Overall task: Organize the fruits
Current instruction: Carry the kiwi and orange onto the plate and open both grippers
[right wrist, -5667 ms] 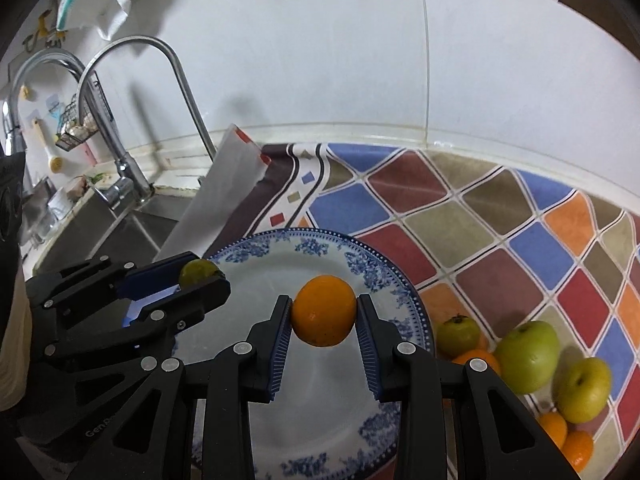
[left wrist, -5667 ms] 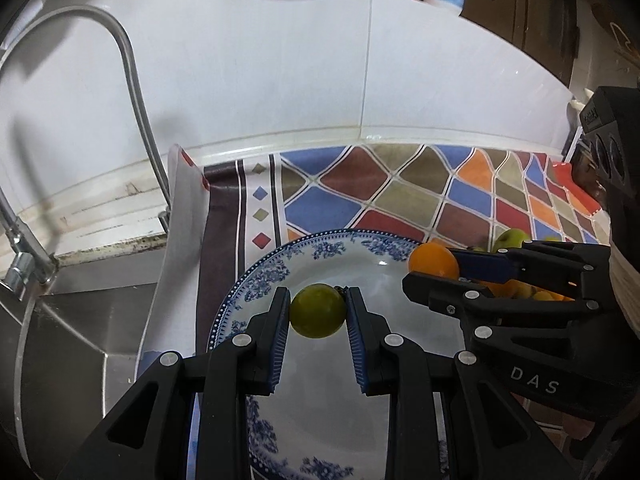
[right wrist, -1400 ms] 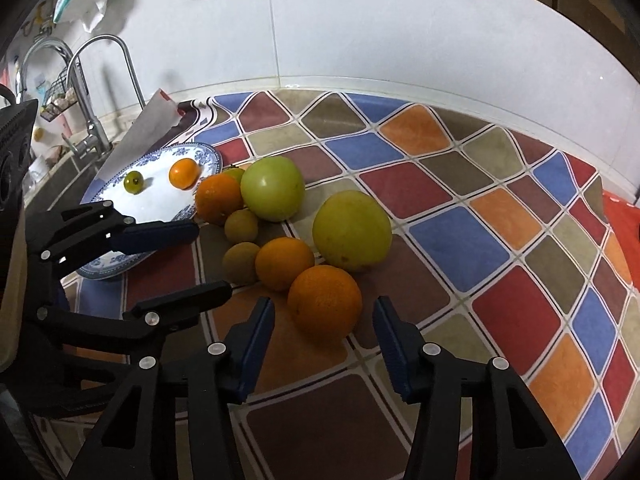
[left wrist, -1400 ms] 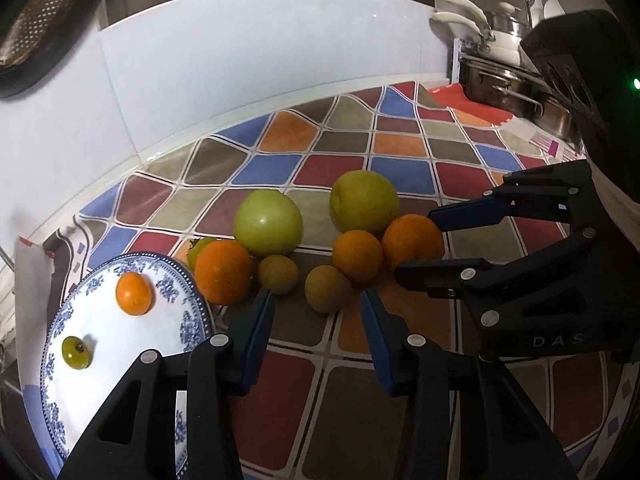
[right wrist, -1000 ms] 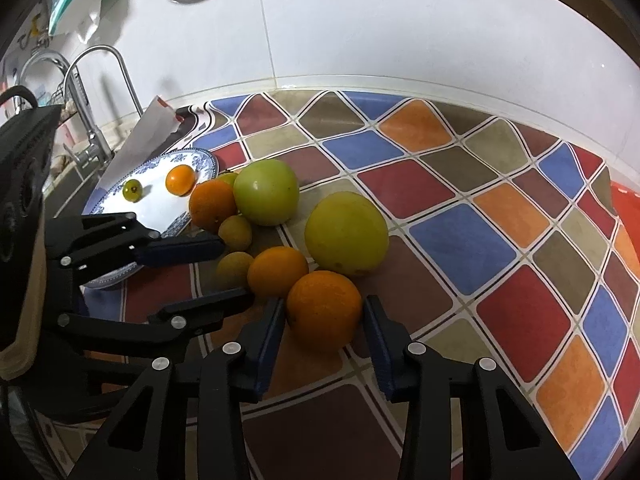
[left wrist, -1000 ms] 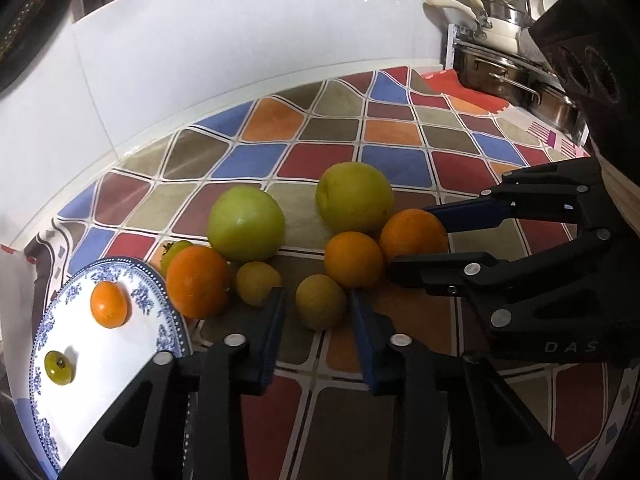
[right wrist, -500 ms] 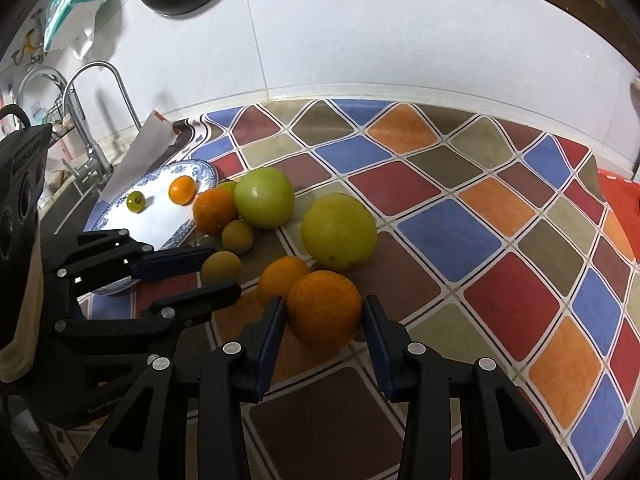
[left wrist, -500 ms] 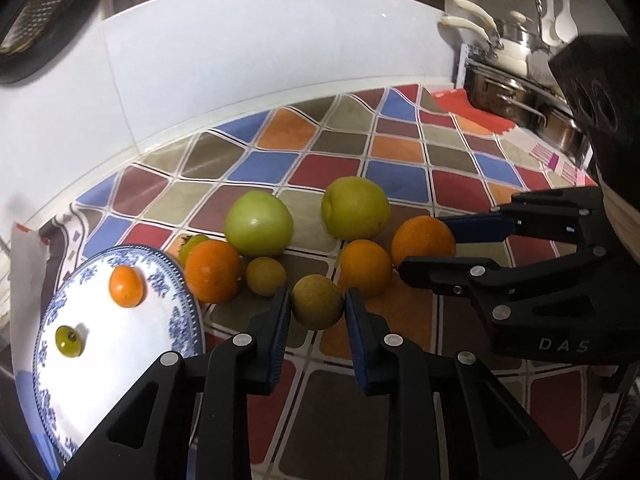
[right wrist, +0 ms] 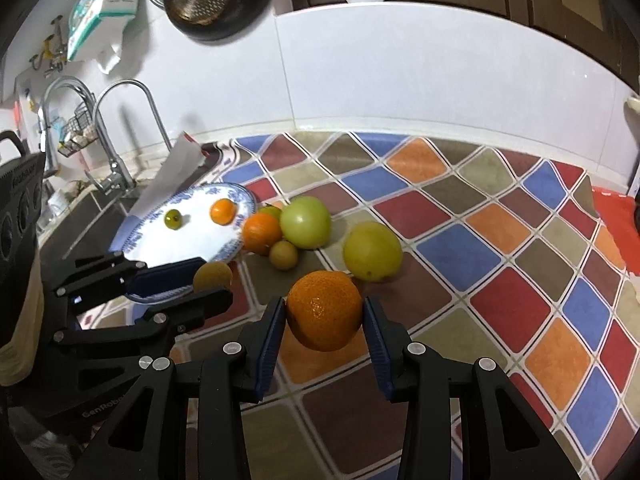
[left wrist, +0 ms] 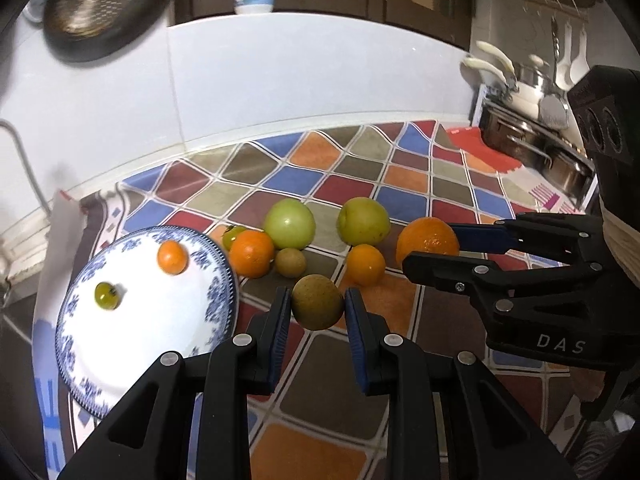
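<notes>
Plate (left wrist: 224, 280), white with a blue patterned rim, holding two fruits at left: small green tomato (left wrist: 106, 295), small mandarin (left wrist: 172, 256). Left gripper (left wrist: 317, 309) clamping a round brownish-green fruit (left wrist: 317, 306) across its middle, clear of the chequered cloth (left wrist: 352, 184); seeming firm, light. Six fruits remaining loose on the cloth. Right gripper (right wrist: 324, 318) pinching a large dimpled orange (right wrist: 324, 310) likewise; probably heavier, slippery-skinned.

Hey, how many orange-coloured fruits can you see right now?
4: a small one on the plate, one beside the plate's rim, one mid-pile, and the largest held in the right gripper. More may be hidden.
</notes>
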Action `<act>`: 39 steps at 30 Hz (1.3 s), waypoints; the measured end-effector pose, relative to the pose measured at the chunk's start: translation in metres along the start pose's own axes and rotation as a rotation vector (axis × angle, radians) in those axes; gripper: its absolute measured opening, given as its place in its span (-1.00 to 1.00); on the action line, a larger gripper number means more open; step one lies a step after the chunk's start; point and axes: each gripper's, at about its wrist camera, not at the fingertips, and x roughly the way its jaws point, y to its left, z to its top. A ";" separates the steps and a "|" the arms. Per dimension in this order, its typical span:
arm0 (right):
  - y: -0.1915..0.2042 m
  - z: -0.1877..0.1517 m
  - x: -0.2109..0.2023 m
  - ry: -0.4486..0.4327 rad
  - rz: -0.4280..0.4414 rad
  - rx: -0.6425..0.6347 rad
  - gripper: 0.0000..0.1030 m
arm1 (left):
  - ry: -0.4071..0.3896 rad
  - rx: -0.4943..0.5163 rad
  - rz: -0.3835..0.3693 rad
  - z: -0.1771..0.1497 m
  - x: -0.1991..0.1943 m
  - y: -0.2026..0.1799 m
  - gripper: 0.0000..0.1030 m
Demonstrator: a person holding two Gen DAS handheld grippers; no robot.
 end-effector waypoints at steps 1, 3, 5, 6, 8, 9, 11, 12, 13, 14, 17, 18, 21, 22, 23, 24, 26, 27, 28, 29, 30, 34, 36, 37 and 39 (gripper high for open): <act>0.002 0.000 -0.002 -0.005 0.003 -0.003 -0.21 | -0.004 -0.006 0.003 -0.001 -0.004 0.000 -0.46; 0.009 0.001 -0.008 -0.018 0.008 -0.012 -0.21 | -0.017 -0.017 0.018 -0.003 -0.014 0.002 -0.46; 0.013 0.002 -0.013 -0.028 0.015 -0.020 -0.21 | -0.025 -0.026 0.025 -0.005 -0.021 0.004 -0.46; 0.016 0.002 -0.015 -0.032 0.020 -0.025 -0.21 | -0.030 -0.031 0.032 -0.006 -0.024 0.005 -0.46; 0.022 0.002 -0.020 -0.042 0.027 -0.033 -0.21 | -0.040 -0.038 0.046 -0.008 -0.032 0.007 -0.46; 0.025 0.003 -0.022 -0.048 0.032 -0.037 -0.21 | -0.043 -0.042 0.050 -0.009 -0.035 0.008 -0.46; 0.030 0.003 -0.025 -0.055 0.037 -0.045 -0.21 | -0.053 -0.046 0.066 -0.012 -0.042 0.010 -0.46; 0.034 0.004 -0.026 -0.059 0.041 -0.049 -0.21 | -0.056 -0.048 0.071 -0.012 -0.045 0.011 -0.46; 0.037 0.004 -0.027 -0.063 0.045 -0.053 -0.21 | -0.060 -0.050 0.078 -0.013 -0.048 0.013 -0.46; 0.040 0.005 -0.028 -0.066 0.048 -0.056 -0.21 | -0.066 -0.054 0.085 -0.015 -0.052 0.015 -0.46; 0.051 0.007 -0.029 -0.075 0.061 -0.067 -0.21 | -0.082 -0.066 0.106 -0.017 -0.063 0.022 -0.46; 0.054 0.007 -0.029 -0.077 0.066 -0.070 -0.21 | -0.088 -0.071 0.112 -0.019 -0.066 0.024 -0.46; 0.065 0.009 -0.029 -0.084 0.086 -0.080 -0.21 | -0.104 -0.086 0.133 -0.022 -0.078 0.034 -0.46; 0.069 0.010 -0.029 -0.086 0.092 -0.083 -0.21 | -0.108 -0.089 0.138 -0.022 -0.081 0.036 -0.46; 0.073 0.010 -0.029 -0.090 0.097 -0.087 -0.21 | -0.116 -0.093 0.147 -0.023 -0.085 0.040 -0.46; 0.077 0.011 -0.029 -0.093 0.101 -0.091 -0.21 | -0.122 -0.095 0.153 -0.024 -0.088 0.043 -0.46; 0.086 0.014 -0.030 -0.102 0.112 -0.100 -0.21 | -0.132 -0.098 0.165 -0.024 -0.093 0.049 -0.46; 0.091 0.015 -0.030 -0.108 0.116 -0.105 -0.21 | -0.137 -0.100 0.171 -0.025 -0.095 0.051 -0.46; 0.094 0.016 -0.030 -0.111 0.120 -0.108 -0.21 | -0.141 -0.103 0.178 -0.025 -0.097 0.055 -0.46; 0.098 0.018 -0.029 -0.115 0.123 -0.112 -0.21 | -0.144 -0.108 0.184 -0.026 -0.099 0.058 -0.46; 0.101 0.019 -0.028 -0.118 0.126 -0.115 -0.21 | -0.147 -0.112 0.191 -0.026 -0.101 0.063 -0.46; 0.114 0.025 -0.021 -0.125 0.138 -0.122 -0.21 | -0.150 -0.121 0.216 -0.029 -0.105 0.076 -0.46; 0.120 0.029 -0.016 -0.122 0.143 -0.126 -0.21 | -0.151 -0.127 0.225 -0.030 -0.106 0.084 -0.46; 0.122 0.030 -0.014 -0.123 0.146 -0.128 -0.21 | -0.152 -0.130 0.229 -0.030 -0.106 0.087 -0.46; 0.127 0.032 -0.009 -0.116 0.150 -0.133 -0.21 | -0.153 -0.133 0.238 -0.031 -0.105 0.094 -0.46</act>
